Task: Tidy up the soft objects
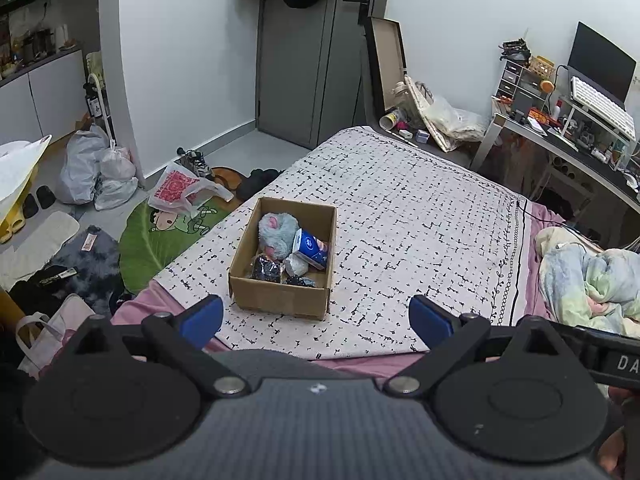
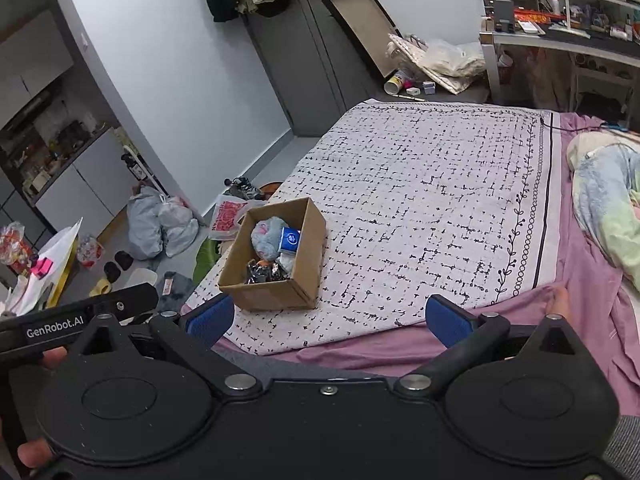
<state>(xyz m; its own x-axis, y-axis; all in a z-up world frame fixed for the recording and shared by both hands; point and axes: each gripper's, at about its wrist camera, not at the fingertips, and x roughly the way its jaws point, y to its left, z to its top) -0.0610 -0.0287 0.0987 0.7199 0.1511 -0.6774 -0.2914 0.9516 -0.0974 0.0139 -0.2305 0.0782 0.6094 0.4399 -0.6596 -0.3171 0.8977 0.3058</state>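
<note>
Left gripper: the left gripper [image 1: 316, 316] was held above the near edge of the bed, its blue pads [image 1: 204, 318] spread wide with nothing between them.
Right gripper: the right gripper [image 2: 330, 318] was likewise held over the near edge, its blue pads [image 2: 448, 318] spread wide and bare.
Box: a cardboard box [image 1: 280, 300] was seen standing open on the patterned blanket [image 1: 420, 220], near the blanket's left front corner and just beyond the left gripper's fingers.
Contents: a grey-blue plush toy [image 1: 274, 230] was lodged at the far end of the box; a blue tissue pack [image 1: 312, 248] was leaned against it towards the right wall; dark crinkled packets [image 1: 266, 270] and a pale lump, not identifiable, were packed at the near end.
Same box, right view: the cardboard box [image 2: 276, 292] was shown left of centre, with the plush toy [image 2: 266, 238] and tissue pack [image 2: 290, 238] touching inside it.
Bedding: a pink sheet [image 2: 400, 352] was exposed beneath the blanket's near edge, and a pastel quilt [image 1: 592, 276] was heaped at the right, well apart from the box.
Floor: plastic bags [image 1: 96, 168] and a green cartoon rug [image 1: 160, 236] were seen left of the bed.
</note>
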